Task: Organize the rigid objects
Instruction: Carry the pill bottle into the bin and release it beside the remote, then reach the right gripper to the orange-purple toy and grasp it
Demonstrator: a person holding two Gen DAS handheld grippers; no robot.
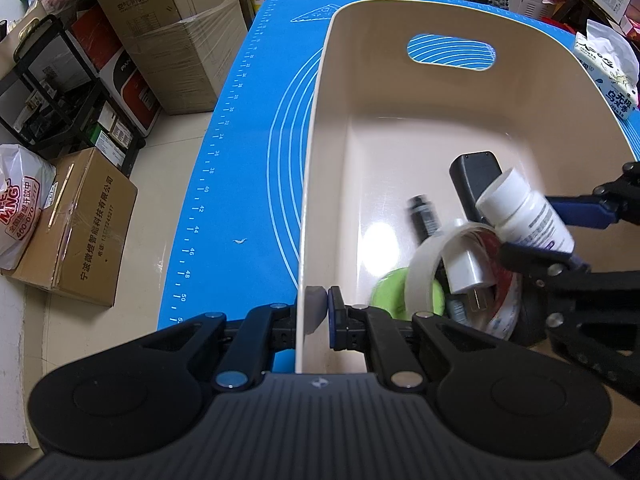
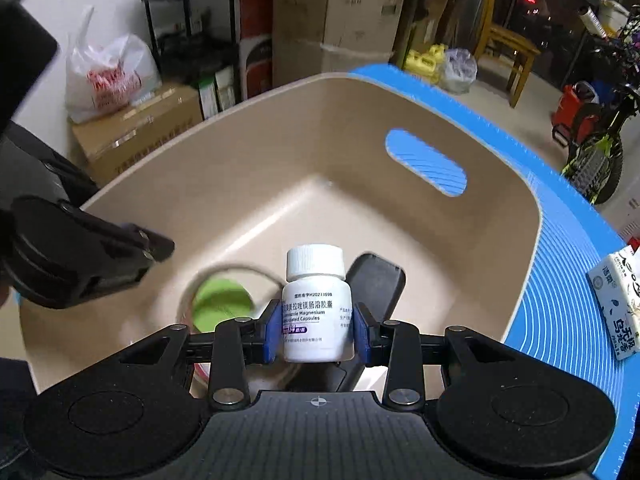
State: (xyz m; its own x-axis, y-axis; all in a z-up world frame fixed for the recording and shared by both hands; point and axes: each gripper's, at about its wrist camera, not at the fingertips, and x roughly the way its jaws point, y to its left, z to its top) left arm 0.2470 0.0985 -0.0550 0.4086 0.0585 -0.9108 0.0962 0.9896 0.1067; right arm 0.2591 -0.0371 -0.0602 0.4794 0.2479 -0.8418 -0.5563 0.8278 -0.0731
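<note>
The right claw (image 2: 316, 330) grips a white pill bottle (image 2: 316, 304) by its sides, holding it above the inside of the beige bin (image 1: 320, 152). The left claw (image 1: 318, 316) is clamped on the bin's near side wall. Inside the bin lie a black remote (image 1: 474, 178), a tape roll (image 1: 426, 264), a white charger plug (image 1: 464, 258) and a green lid (image 2: 220, 300). The bin sits on a blue mat (image 1: 248, 152); a tissue pack (image 2: 618, 300) lies beside the bin.

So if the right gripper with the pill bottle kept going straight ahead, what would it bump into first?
Probably the black remote lying in the beige bin, just past the pill bottle that the right gripper holds. Depth is hard to judge, though.
</note>
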